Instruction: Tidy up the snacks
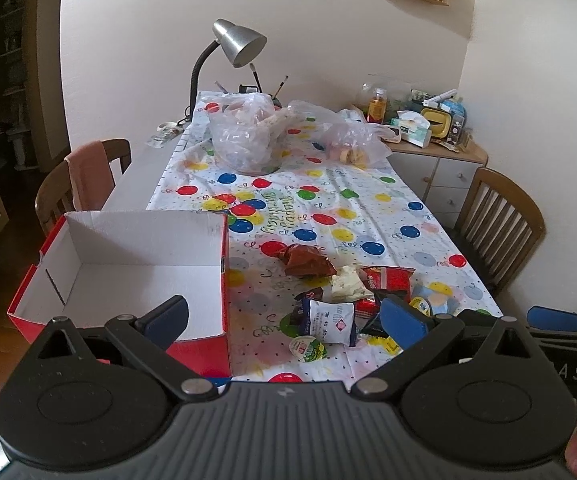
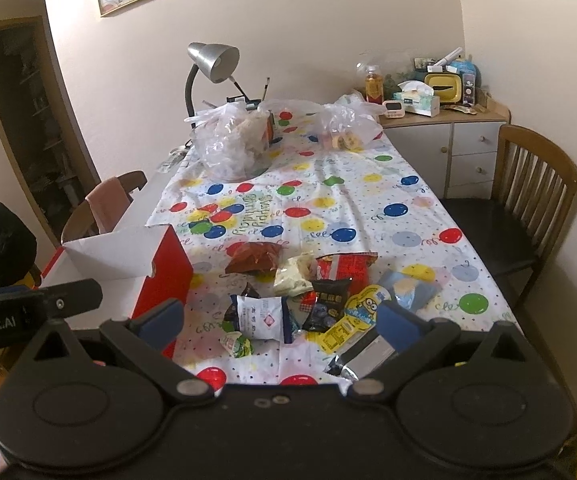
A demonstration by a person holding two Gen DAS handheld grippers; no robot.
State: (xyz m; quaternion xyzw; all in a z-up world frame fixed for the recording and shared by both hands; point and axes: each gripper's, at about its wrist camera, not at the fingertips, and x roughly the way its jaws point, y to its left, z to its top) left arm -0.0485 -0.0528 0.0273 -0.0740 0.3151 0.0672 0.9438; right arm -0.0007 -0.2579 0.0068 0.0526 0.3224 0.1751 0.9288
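Snacks (image 1: 328, 300) lie heaped on the bench (image 1: 388, 208) at about one o'clock from my left tongs (image 1: 284, 316), whose fingers stand spread with nothing between them. The red box (image 1: 128, 272) with its white inside sits at eleven o'clock, bare as far as I can see, touching no packet.

From the right wrist, my right tongs (image 2: 280, 316) are likewise spread and hold nothing; the white-and-blue packet (image 2: 262, 316) lies at twelve o'clock, near the fingers, a small green-lidded cup (image 2: 238, 344) just beside it. The box is at ten o'clock.

I judge no snack is boxed yet. Next I would lower onto one packet, pinch it alone, then carry it over the box wall.
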